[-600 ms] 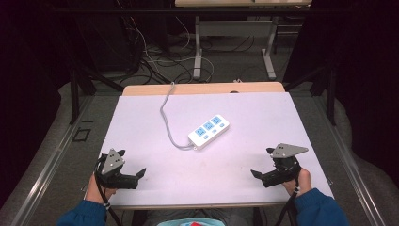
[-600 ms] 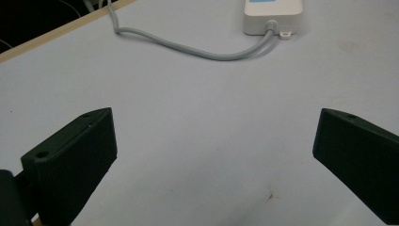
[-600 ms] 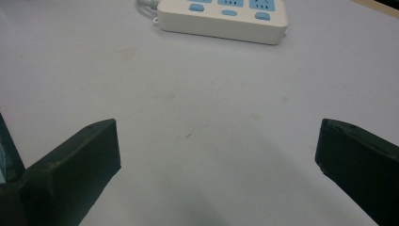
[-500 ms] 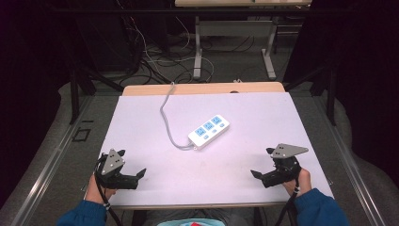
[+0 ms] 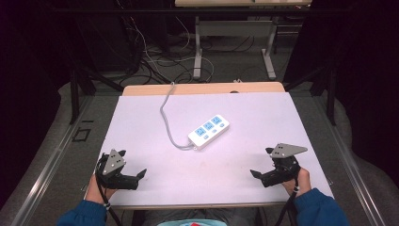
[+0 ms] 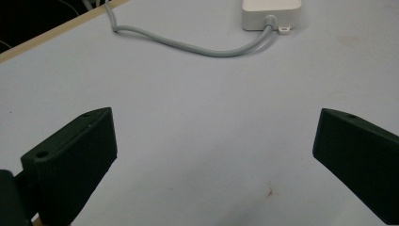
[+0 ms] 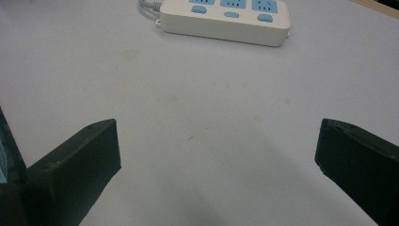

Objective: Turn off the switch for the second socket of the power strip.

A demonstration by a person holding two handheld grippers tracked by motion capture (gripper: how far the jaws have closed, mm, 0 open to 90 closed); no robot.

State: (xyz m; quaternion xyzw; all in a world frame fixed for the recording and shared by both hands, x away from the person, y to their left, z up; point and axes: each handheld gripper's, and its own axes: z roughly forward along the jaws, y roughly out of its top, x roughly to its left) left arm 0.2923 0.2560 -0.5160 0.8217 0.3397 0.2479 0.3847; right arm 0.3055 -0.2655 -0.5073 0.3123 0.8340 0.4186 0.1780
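Observation:
A white power strip [image 5: 209,131] with blue sockets lies near the middle of the white table [image 5: 263,122], its grey cable [image 5: 165,120] curling off over the far edge. The strip [image 7: 226,18] lies ahead of the right gripper, and its cable end [image 6: 270,14] ahead of the left one. My left gripper [image 5: 136,178] rests at the near left corner, jaws wide apart, nothing between them. At the near right my right gripper [image 5: 256,175] is also open and empty, pointing inward. Both stand well short of the strip.
A wooden edge [image 5: 202,88] borders the table's far side. Beyond it, tangled cables [image 5: 155,61] and metal desk legs [image 5: 197,47] stand on the floor. Blue sleeves [image 5: 315,209] enter from the bottom.

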